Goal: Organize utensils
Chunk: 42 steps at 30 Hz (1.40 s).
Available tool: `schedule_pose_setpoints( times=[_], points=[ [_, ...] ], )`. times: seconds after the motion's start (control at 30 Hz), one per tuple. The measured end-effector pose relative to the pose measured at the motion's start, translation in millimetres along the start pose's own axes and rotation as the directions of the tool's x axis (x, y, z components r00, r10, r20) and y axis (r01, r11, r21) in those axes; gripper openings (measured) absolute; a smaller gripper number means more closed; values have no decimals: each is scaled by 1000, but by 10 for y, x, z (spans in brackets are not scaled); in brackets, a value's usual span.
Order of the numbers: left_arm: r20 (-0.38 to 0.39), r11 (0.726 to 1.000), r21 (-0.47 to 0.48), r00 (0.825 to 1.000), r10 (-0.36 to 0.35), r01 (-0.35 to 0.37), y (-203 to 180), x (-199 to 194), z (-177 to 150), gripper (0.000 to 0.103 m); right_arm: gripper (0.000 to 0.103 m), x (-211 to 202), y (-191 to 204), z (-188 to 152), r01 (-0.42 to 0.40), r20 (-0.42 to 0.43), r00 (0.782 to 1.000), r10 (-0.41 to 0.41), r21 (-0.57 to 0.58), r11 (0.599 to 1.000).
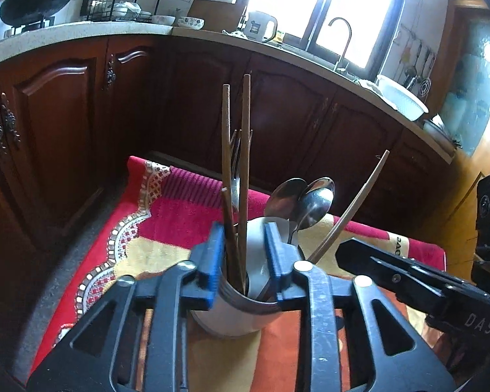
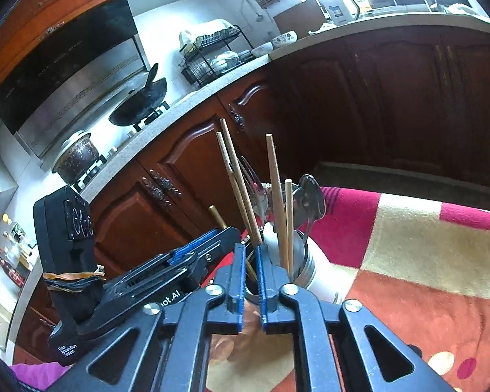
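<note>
The left claw (image 1: 243,256) is half open, its blue pads straddling the rim of the steel utensil holder (image 1: 232,310) on the patterned cloth (image 1: 153,225), gripping nothing visibly. Chopsticks (image 1: 245,163) and spoons (image 1: 305,201) stand inside; one chopstick (image 1: 352,209) leans outward and could tip out if nudged. The right claw (image 2: 250,281), nearly closed and empty, sits just beside the rim; open cloth lies rightward.

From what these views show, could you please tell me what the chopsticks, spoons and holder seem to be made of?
Chopsticks: probably wood or bamboo, matte tan-brown. Spoons: polished metal, likely stainless steel, with mirror-like reflections. Holder: white, smooth body with a ribbed metallic rim; ceramic or plastic, unclear.
</note>
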<state>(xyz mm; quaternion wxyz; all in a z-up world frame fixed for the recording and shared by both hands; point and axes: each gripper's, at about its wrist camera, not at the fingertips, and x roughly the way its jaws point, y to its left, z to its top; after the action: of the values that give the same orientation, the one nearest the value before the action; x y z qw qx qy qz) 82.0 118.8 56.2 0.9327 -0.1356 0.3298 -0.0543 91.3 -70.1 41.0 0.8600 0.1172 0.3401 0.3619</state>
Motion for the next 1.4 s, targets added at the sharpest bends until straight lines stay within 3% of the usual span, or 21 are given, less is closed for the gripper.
schedule_pose_setpoints(
  times=[0.13, 0.27, 0.33, 0.4, 0.47, 0.63, 0.9, 1.4],
  points=[
    [4, 1000, 4, 1000, 10, -10, 29, -72, -14, 42, 10, -97, 15, -15, 1, 13, 1000, -1, 1, 1000],
    [3, 998, 34, 999, 45, -45, 31, -177, -40, 44, 12, -218, 45, -59, 9, 26, 1000, -9, -3, 1000],
    [-1, 997, 46, 998, 68, -67, 32, -226, -74, 47, 17, -276, 70, -91, 39, 26, 999, -39, -23, 999],
    [-9, 995, 51, 996, 85, -85, 35, -269, -120, 47, 31, -321, 97, -129, 67, 29, 997, -66, -39, 997],
    [-18, 993, 52, 994, 105, -104, 34, -290, -174, 47, 38, -354, 129, -186, 121, 31, 992, -119, -61, 991],
    [-51, 992, 44, 991, 123, -120, 29, -324, -304, 47, 38, -332, 188, -320, 206, 1, 978, -207, -112, 972],
    [-61, 986, 54, 985, 159, -156, -40, -416, -402, 47, 40, -321, 201, -472, 270, 0, 962, -272, -121, 955],
    [-47, 978, 68, 978, 202, -199, -122, -539, -473, 47, 43, -329, 287, -516, 325, -1, 945, -327, -129, 937]
  ],
)
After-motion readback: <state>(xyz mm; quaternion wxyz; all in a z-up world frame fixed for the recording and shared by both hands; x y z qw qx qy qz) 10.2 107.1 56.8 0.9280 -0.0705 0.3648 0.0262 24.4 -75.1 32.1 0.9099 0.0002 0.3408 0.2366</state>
